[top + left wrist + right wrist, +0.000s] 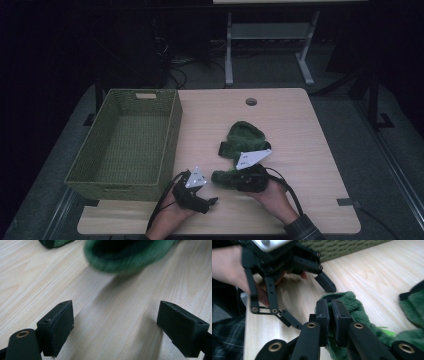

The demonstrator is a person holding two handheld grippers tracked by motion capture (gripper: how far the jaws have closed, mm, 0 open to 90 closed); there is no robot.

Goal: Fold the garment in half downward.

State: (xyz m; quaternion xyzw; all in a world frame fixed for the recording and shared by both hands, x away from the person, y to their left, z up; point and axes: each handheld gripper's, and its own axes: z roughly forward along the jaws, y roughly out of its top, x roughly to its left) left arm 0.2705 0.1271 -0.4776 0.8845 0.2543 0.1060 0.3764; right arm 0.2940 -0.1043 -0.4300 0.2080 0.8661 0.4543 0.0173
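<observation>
A green fuzzy garment (244,136) lies crumpled on the wooden table (300,125), right of centre. My right gripper (225,178) points left at the garment's near end, and its jaws are shut on the fuzzy rim. In the right gripper view the two pads (322,312) pinch the green pile (352,303) between them. My left gripper (209,199) rests low near the front edge, just left of that end. Its jaws stand wide open over bare wood (117,312) with nothing between them. The garment's rim (125,257) hangs blurred just beyond them.
A large olive woven basket (172,135) stands empty on the table's left half, close behind the left gripper (308,302). A cable hole (251,101) sits at the far edge. Bare wood lies to the right of the garment. The surroundings are dark.
</observation>
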